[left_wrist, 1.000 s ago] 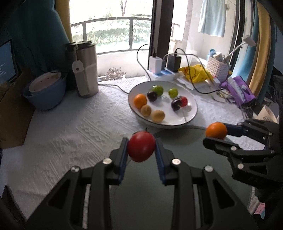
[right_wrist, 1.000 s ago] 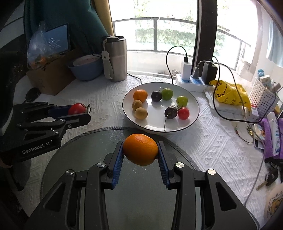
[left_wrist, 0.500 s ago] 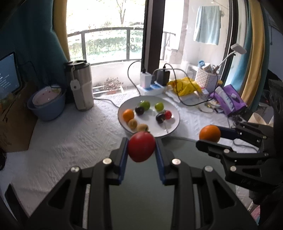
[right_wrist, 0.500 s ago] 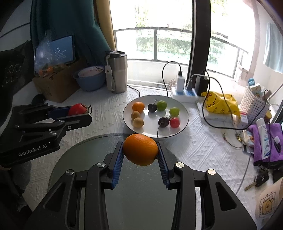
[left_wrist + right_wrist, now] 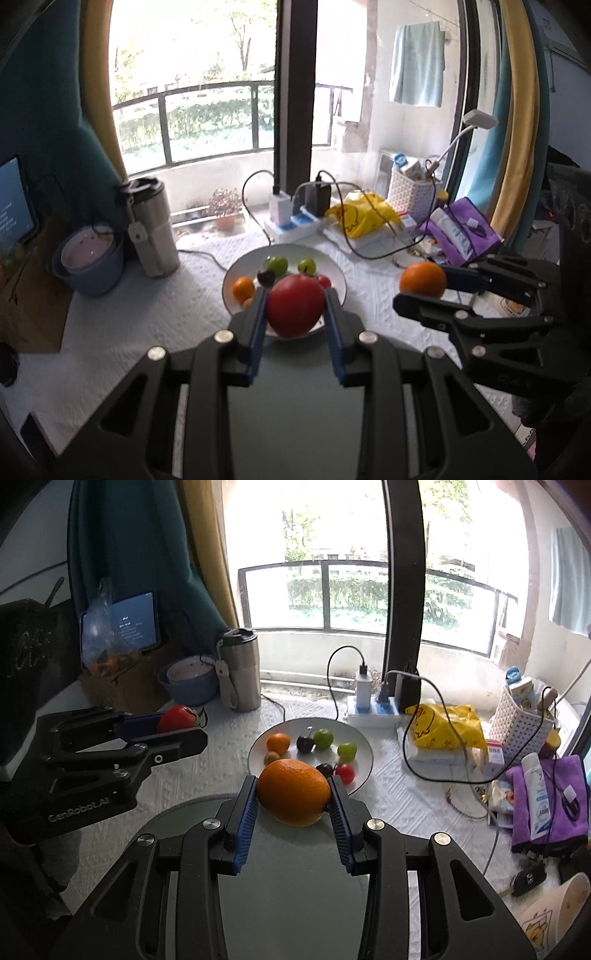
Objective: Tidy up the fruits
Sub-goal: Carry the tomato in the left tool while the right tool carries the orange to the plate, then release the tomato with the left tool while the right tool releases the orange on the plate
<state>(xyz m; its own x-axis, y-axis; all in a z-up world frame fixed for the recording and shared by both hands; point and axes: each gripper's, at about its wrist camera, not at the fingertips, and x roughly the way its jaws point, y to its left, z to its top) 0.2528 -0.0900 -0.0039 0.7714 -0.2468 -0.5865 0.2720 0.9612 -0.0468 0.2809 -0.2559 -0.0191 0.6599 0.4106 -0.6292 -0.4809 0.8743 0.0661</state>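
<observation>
My left gripper [image 5: 295, 314] is shut on a red tomato [image 5: 295, 311], held in the air above the near table. In the right wrist view that gripper [image 5: 184, 725] shows at the left with the tomato [image 5: 177, 718]. My right gripper [image 5: 293, 794] is shut on a large orange [image 5: 293, 792]; it also appears at the right of the left wrist view with the orange [image 5: 423, 279]. Beyond both stands a white plate [image 5: 364, 755] carrying several small fruits: a small orange [image 5: 278, 743], green ones [image 5: 323, 737], dark plums and a red one [image 5: 345, 772].
A dark round glass plate [image 5: 177, 812] lies on the white tablecloth below the grippers. A steel tumbler [image 5: 240, 672] and blue bowl [image 5: 188, 683] stand at the back left. A power strip with cables [image 5: 373, 705], yellow bag, white basket [image 5: 524, 716] and purple cloth crowd the right.
Both grippers have risen and drawn back with their fruits still gripped; the plate of fruit now looks smaller and farther off, and more of the window shows.
</observation>
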